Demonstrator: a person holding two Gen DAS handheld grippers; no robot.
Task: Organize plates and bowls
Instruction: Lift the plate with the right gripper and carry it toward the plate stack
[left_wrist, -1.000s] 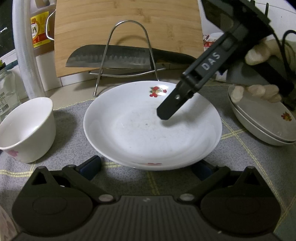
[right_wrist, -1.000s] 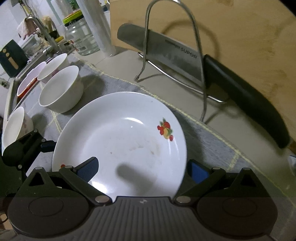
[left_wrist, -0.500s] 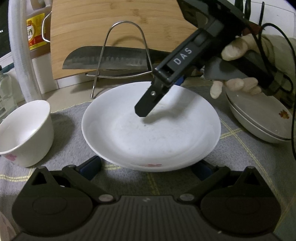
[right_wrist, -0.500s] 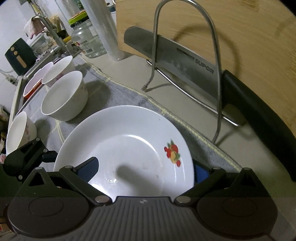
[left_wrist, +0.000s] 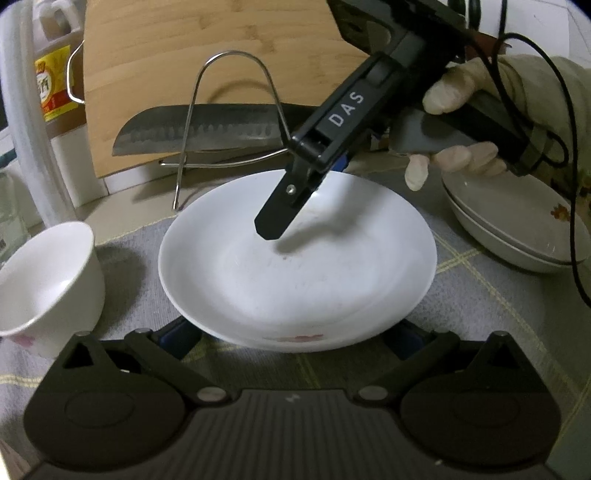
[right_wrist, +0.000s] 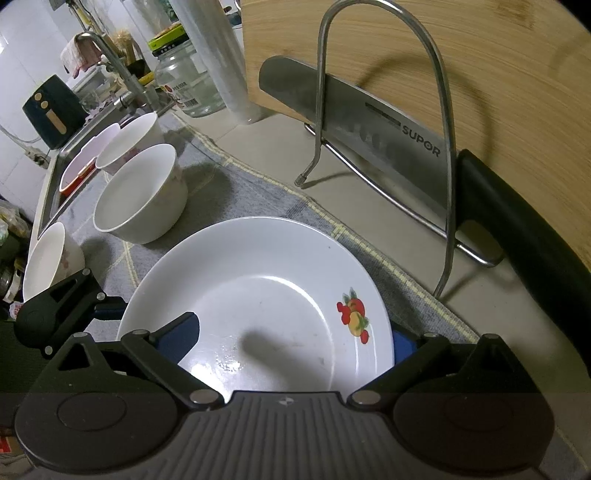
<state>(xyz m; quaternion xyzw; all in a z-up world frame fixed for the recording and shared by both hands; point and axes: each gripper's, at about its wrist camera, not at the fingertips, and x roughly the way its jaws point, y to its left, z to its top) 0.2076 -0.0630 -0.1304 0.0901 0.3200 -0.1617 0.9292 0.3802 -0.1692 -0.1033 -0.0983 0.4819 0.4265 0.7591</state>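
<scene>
White plate (right_wrist: 258, 295) btwn wide-spread fingers of right hand-held gripper (right_wrist: 291, 343), left hand-held gripper (left_wrist: 295, 332) likewise.

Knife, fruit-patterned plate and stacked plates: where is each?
Knife (right_wrist: 373, 129): right wrist view, flat of blade.
Fruit-patterned plate (right_wrist: 266, 288): right wrist view, bare inner surface.
Stacked plates (left_wrist: 517, 221): left wrist view, top plate's inside.

White capitals "DAS" on the black body of the right gripper (left_wrist: 275, 225), angled over the plate. "SUPOR" in dark letters on the steel blade of the broad kitchen knife (right_wrist: 369, 136), far right, near its black handle. Red characters on the yellow label of the brown bottle (left_wrist: 55, 85), far left, too blurred to read. Barcode and small print on the label of the clear glass jar (right_wrist: 188, 88), far left, not legible.
</scene>
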